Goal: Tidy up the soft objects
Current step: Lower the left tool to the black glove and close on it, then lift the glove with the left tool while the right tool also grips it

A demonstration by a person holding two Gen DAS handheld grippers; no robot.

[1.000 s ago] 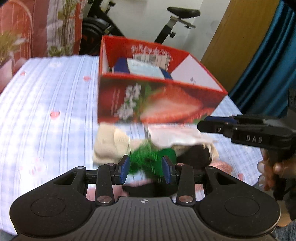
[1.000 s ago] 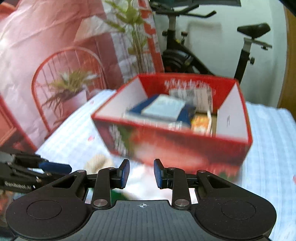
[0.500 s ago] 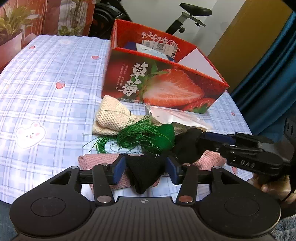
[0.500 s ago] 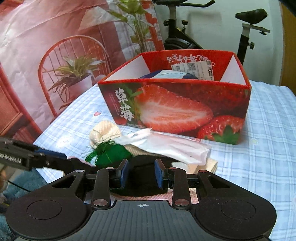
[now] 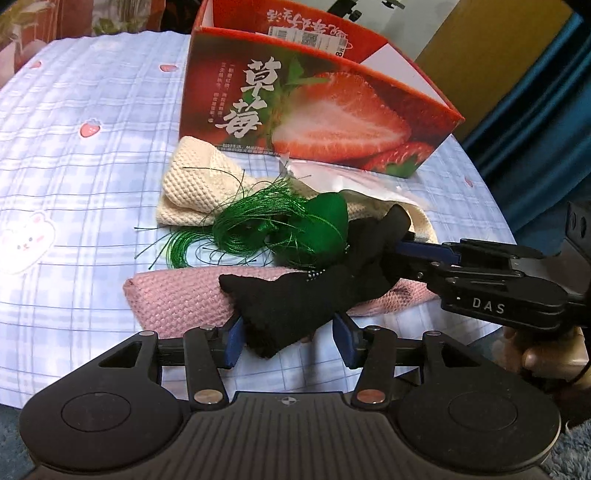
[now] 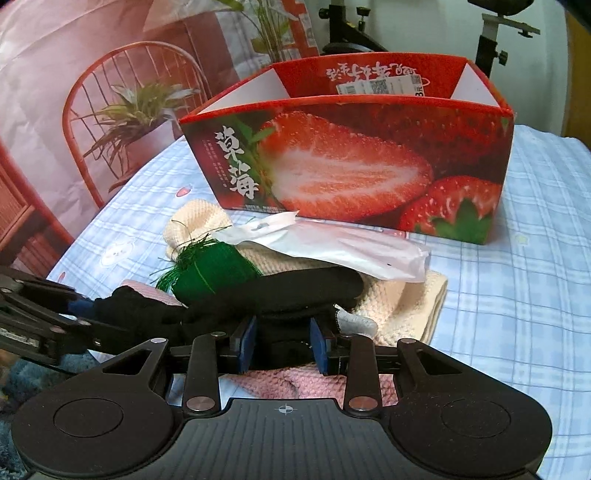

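From the left wrist, the checked tabletop (image 5: 92, 166) is bare at far left, apart from its strawberry and bunny prints. Right of that lies the heap of soft things. A cream knit (image 5: 192, 188) is at the back. Green thread (image 5: 258, 229) spills loose strands over its near edge. A pink knit (image 5: 177, 291) lies flat in front of both.

A black cloth (image 5: 295, 299) is draped across the pink knit, with its near end hanging between the pads of the left claw (image 5: 288, 341). That claw stands apart: the left pad is at the cloth's edge and the right pad is clear of it.

Behind the heap stands the strawberry box (image 5: 332, 110), open at the top, with a clear bag (image 5: 351, 181) lying just in front of it and partly over the cream knit.

The right claw enters from the right and bites the far end of the black cloth. A hand (image 5: 546, 354) is wrapped round its handle.

From the right wrist, a backdrop (image 6: 129, 92) printed with a chair and plant hangs at left. The left claw's arm reaches in low on that side. At centre the right claw (image 6: 282, 345) is clamped on the black cloth, which fills the gap between its pads. The heap and the box are beyond it, and a bike (image 6: 491, 29) is at the back right.
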